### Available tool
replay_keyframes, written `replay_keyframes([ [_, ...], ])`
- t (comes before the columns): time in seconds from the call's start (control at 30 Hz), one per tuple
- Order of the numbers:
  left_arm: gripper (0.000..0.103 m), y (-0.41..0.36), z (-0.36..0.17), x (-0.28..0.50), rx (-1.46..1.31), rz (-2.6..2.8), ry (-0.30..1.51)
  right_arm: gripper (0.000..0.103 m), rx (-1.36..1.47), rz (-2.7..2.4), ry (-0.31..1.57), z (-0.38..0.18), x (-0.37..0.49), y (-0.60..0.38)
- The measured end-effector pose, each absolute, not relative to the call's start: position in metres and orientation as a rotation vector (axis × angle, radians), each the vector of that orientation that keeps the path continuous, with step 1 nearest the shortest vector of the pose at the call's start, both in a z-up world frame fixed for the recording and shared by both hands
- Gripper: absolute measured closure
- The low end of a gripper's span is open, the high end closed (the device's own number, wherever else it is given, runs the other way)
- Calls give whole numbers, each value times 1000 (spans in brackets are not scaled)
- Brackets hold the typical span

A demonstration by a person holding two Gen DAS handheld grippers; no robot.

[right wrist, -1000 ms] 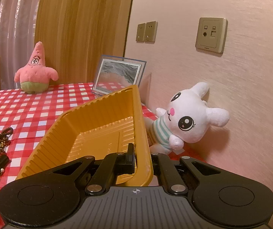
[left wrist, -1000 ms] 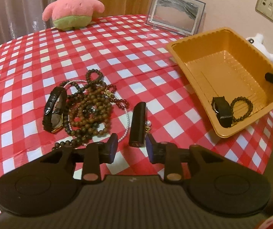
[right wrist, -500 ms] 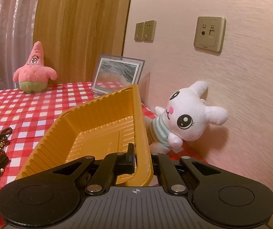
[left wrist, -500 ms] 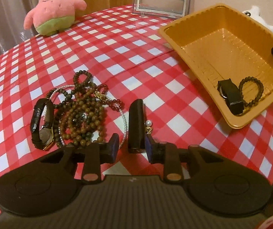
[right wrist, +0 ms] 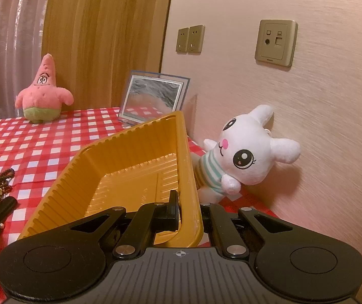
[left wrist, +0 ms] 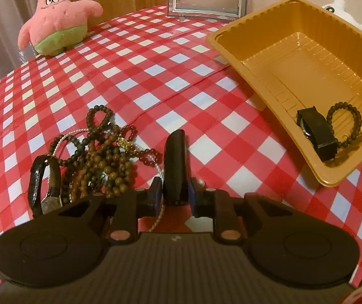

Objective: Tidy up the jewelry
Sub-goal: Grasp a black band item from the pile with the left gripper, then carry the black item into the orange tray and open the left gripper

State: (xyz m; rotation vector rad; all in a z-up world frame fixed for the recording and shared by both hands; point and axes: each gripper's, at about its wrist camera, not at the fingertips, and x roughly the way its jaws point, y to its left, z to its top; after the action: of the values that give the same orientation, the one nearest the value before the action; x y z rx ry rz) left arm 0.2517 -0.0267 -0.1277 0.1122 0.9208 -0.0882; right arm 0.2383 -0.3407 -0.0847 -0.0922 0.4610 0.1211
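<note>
Sitting tilted on the checked tablecloth (left wrist: 206,116), the orange tray (left wrist: 254,58) is holding a black watch (left wrist: 316,133) and a dark bead bracelet (left wrist: 344,124) in its low corner, its far wall pinched by the right gripper (right wrist: 188,212). The left gripper (left wrist: 173,195), angled down at the table, is closing its jaws around the near end of a black clip (left wrist: 174,162), which is lying between them just right of the bead pile (left wrist: 100,154); I cannot tell whether the pads are pressing yet.

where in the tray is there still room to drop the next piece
The tray floor is bare from the far wall down to the black watch and bead bracelet, which crowd the near corner.
</note>
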Motion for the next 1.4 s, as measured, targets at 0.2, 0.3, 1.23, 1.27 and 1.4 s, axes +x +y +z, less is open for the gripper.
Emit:
replay_keyframes([
  [0.2, 83, -24, -129, 265, 80, -82, 923, 98, -96, 117, 463, -85, 238, -340],
  [0.3, 83, -26, -130, 269, 95, -72, 914, 98, -96, 118, 463, -85, 238, -340],
  [1.23, 84, -114, -71, 260, -164, -466, 821, 98, -107, 143, 447, -82, 239, -335],
  [1.27, 84, -119, -74, 263, -170, -475, 830, 98, -108, 146, 445, -82, 239, -334],
  [1.4, 84, -133, -84, 273, -178, -484, 863, 98, -112, 159, 439, -81, 240, -333],
])
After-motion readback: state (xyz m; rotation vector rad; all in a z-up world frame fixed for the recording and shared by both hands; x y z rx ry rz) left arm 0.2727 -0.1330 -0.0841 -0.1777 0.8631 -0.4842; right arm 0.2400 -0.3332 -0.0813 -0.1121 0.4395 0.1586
